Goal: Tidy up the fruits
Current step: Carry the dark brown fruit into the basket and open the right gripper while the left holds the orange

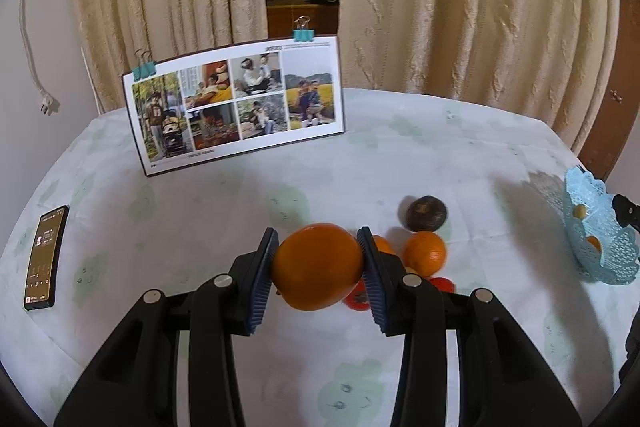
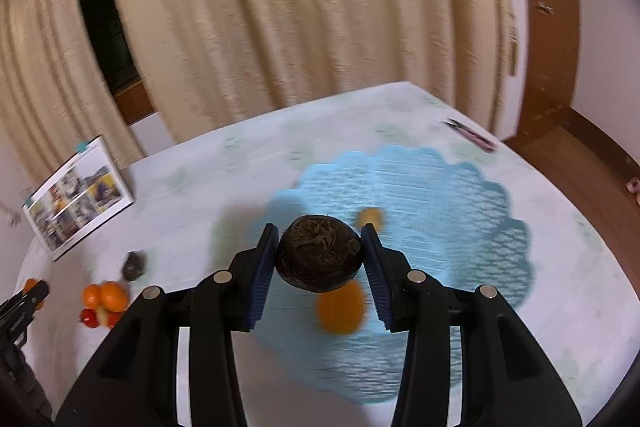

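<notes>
My left gripper (image 1: pixel 318 267) is shut on a large orange (image 1: pixel 318 267) and holds it above the table. Behind it lie a smaller orange (image 1: pixel 425 253), a dark brown round fruit (image 1: pixel 426 213) and red fruits (image 1: pixel 358 301). My right gripper (image 2: pixel 320 257) is shut on a dark brown round fruit (image 2: pixel 320 253) above the light blue lace basket (image 2: pixel 440 195). In the basket lie an orange (image 2: pixel 340 309) and a small yellow fruit (image 2: pixel 370 215). The basket also shows at the right of the left wrist view (image 1: pixel 600 239).
A photo calendar with clips (image 1: pixel 236 107) stands at the back of the table. A phone (image 1: pixel 44 257) lies at the left edge. A pink and black object (image 2: pixel 472 135) lies near the far right edge. Curtains hang behind. The leftover fruit pile (image 2: pixel 104 301) shows at left.
</notes>
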`<action>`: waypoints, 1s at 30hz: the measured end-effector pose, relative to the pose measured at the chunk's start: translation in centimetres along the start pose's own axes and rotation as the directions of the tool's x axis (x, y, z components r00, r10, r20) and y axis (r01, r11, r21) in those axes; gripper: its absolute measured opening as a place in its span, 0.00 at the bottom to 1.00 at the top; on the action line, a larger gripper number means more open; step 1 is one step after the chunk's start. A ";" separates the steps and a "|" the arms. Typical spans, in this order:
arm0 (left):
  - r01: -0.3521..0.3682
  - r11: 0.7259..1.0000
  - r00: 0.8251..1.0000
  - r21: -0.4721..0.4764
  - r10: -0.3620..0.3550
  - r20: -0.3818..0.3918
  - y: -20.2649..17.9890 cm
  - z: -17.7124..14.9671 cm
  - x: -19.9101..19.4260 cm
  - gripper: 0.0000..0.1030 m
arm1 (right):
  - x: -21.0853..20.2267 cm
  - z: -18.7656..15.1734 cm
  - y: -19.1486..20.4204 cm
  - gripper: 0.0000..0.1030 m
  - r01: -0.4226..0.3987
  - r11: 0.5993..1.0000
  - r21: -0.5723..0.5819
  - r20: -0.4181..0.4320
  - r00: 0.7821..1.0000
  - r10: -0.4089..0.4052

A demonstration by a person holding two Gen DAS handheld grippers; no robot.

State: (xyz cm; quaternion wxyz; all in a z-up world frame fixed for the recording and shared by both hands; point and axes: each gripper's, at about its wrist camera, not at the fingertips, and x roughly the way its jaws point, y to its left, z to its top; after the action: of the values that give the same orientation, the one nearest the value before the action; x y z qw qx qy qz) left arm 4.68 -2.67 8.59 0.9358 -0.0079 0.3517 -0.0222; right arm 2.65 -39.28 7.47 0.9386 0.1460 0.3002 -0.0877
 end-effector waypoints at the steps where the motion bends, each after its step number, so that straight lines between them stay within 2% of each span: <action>1: 0.003 1.000 1.000 0.004 -0.003 0.001 -0.3 0.0 -0.1 0.40 | 0.0 0.0 -0.9 0.43 0.014 1.000 0.016 -0.001 1.000 -0.014; 6: 0.021 0.999 1.000 0.034 -0.021 0.008 -2.4 0.2 -0.9 0.40 | 0.1 -0.6 -4.2 0.43 0.065 0.996 0.063 -0.006 0.998 -0.065; 11: 0.043 0.997 0.999 0.061 -0.044 0.011 -4.6 0.3 -1.4 0.40 | 0.3 -1.3 -6.0 0.43 0.077 0.993 0.087 -0.010 0.997 -0.076; 18: 0.113 0.989 0.994 0.093 -0.113 -0.008 -8.1 1.1 -1.9 0.40 | -1.2 -1.7 -7.2 0.44 0.102 0.988 0.113 0.072 0.991 -0.110; 23: 0.159 0.977 0.987 0.140 -0.160 -0.004 -11.2 1.7 -2.3 0.40 | -2.0 -2.1 -7.5 0.44 0.144 0.982 0.125 0.139 0.977 -0.161; 25: 0.177 0.970 0.984 0.164 -0.179 -0.004 -12.7 1.9 -2.4 0.40 | -2.2 -2.4 -7.7 0.49 0.154 0.978 0.140 0.157 0.972 -0.176; 30: 0.236 0.945 0.971 0.228 -0.239 -0.013 -16.9 2.3 -1.9 0.40 | -2.6 -2.9 -8.5 0.50 0.163 0.971 0.175 0.178 0.965 -0.194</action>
State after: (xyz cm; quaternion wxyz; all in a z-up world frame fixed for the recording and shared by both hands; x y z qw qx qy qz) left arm 4.17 -19.46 12.11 0.9236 0.0572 0.3362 -0.1749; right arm -3.11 -46.12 4.84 0.9369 0.1835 0.2112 -0.2098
